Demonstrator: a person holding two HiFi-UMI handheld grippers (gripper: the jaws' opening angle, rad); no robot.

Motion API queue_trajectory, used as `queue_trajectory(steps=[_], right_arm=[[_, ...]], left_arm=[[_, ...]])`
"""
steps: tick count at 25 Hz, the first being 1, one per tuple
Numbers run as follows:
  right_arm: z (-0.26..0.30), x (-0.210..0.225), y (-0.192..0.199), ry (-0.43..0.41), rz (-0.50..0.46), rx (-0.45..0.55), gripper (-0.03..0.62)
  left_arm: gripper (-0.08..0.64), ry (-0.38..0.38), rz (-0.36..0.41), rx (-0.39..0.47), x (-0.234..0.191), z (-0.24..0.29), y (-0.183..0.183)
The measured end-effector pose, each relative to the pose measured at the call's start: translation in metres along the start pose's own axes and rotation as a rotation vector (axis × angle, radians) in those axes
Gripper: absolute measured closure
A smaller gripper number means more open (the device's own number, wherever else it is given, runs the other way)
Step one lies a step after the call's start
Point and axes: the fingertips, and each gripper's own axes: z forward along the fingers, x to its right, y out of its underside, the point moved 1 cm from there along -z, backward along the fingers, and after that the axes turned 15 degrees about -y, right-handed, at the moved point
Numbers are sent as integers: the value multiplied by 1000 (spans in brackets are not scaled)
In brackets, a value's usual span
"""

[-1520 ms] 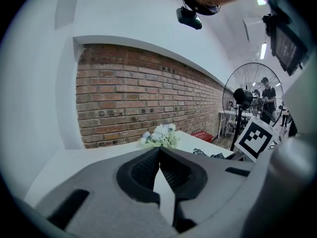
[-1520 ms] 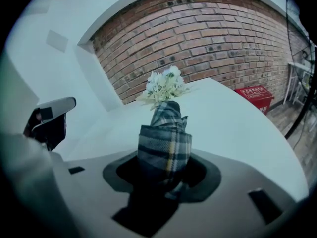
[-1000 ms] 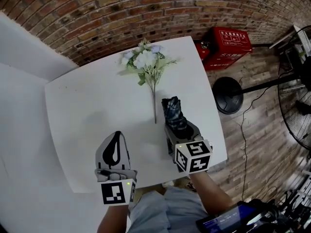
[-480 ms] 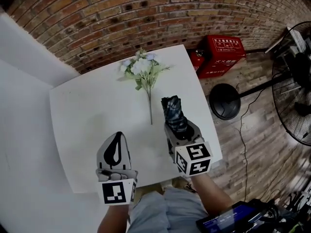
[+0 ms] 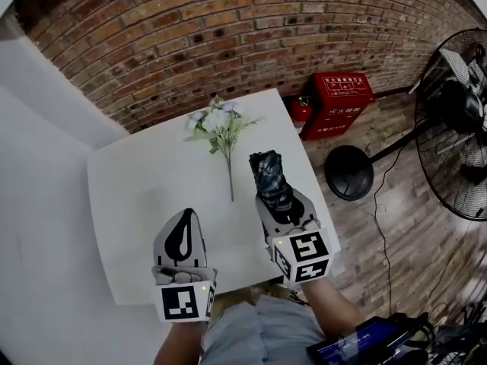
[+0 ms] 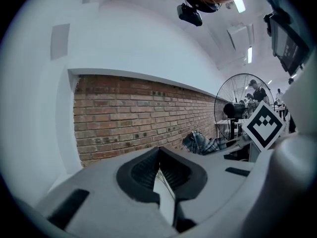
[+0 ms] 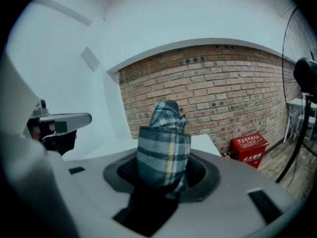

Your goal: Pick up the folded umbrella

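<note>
Right gripper (image 5: 283, 204) clamping folded umbrella (image 5: 268, 175), white table (image 5: 137, 188) (flowers (image 5: 217, 124) near far edge)

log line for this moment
right gripper: shut on folded blue plaid umbrella | left gripper: shut, empty | umbrella: above white table | white flower bunch: on table

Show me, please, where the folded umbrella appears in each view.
Head view: the umbrella is right of centre, sticking out of the right hand-held gripper.
Left gripper view: the umbrella is small, right of centre.
Right gripper view: the umbrella is dead centre, clamped between the jaws.
Shared landmark: the brick wall lies beyond it in all three.
</note>
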Motion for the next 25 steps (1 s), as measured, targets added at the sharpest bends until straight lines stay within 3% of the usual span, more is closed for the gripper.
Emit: queue_trajectory(steps=[25], right_arm=[[-94, -37, -116, -13, -262, 265, 400]], left_arm=[[554, -67, 16, 239, 16, -57, -99]])
